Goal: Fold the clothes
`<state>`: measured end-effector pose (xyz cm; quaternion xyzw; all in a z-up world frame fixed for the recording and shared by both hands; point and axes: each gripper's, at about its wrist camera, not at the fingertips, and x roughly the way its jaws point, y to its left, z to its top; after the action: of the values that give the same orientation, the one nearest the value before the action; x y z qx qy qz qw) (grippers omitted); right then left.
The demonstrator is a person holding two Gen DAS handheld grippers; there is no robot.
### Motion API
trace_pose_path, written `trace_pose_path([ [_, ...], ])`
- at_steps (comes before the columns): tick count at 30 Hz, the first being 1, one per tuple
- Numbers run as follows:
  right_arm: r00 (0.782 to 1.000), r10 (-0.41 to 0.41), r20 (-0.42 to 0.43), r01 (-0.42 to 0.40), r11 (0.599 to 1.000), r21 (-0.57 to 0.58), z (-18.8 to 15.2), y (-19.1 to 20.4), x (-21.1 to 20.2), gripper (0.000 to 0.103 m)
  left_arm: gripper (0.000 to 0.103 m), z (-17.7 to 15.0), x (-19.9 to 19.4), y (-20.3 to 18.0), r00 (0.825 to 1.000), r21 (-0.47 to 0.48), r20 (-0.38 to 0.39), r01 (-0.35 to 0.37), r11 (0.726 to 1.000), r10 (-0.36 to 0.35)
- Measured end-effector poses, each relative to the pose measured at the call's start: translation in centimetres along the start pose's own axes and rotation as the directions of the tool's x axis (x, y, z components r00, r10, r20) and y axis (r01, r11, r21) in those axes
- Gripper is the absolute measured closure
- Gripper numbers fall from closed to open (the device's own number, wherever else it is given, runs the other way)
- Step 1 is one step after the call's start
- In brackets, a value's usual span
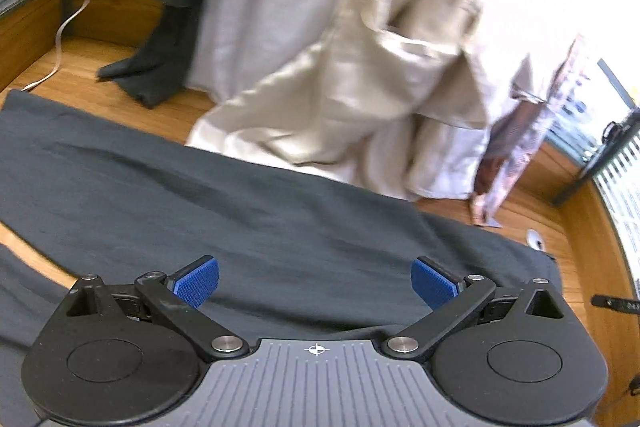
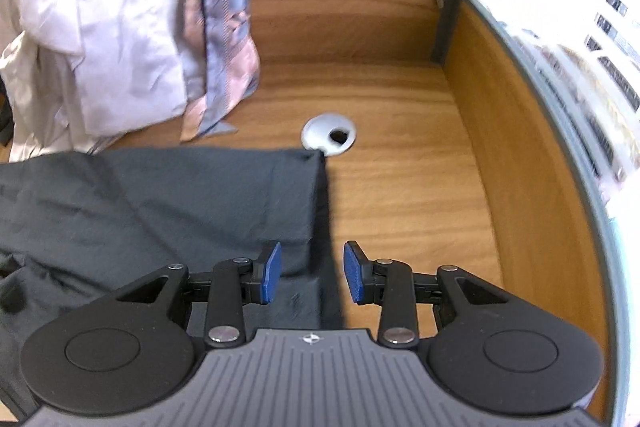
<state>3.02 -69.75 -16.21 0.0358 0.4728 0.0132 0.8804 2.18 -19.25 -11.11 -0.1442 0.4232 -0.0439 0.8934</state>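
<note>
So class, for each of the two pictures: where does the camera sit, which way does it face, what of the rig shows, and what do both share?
Left wrist: on the left gripper, looking down over its wide-open pads at the dark cloth; pale clothes behind.
Right wrist: on the right gripper, looking down at the cloth's edge and the desk.
Shared: dark cloth, pale clothes, striped cloth, desk grommet.

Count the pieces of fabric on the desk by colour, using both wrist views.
Dark grey or black: 2, the flat dark cloth in front and the dark garment at the back.
Beige or cream: 1, the beige heap.
Striped pink and blue: 1, the striped cloth.
Total: 4
</note>
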Motion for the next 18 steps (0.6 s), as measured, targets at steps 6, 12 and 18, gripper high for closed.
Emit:
trace_pose_path([
  [6,0.999,0.053,-0.002,-0.053,0.998,0.021,1.9,-1.7,1.3,0.064,0.000,1.2,2.7,-5.1,0.999,0.067,-0.035,0.009,0.998,-0.007],
  [12,0.984,0.176,-0.042,-0.170,0.979,0.113,3.3,-2.4,4.3,0.064,0.000,3.4,6.5,-9.4,0.996,0.185,-0.086,0.028,0.982,-0.013],
  [18,0.972,0.219,-0.088,-0.202,0.965,0.170,5.0,-2.5,9.2,0.063,0.000,5.0,9.4,-12.5,0.993,0.252,-0.114,0.069,0.965,-0.042],
])
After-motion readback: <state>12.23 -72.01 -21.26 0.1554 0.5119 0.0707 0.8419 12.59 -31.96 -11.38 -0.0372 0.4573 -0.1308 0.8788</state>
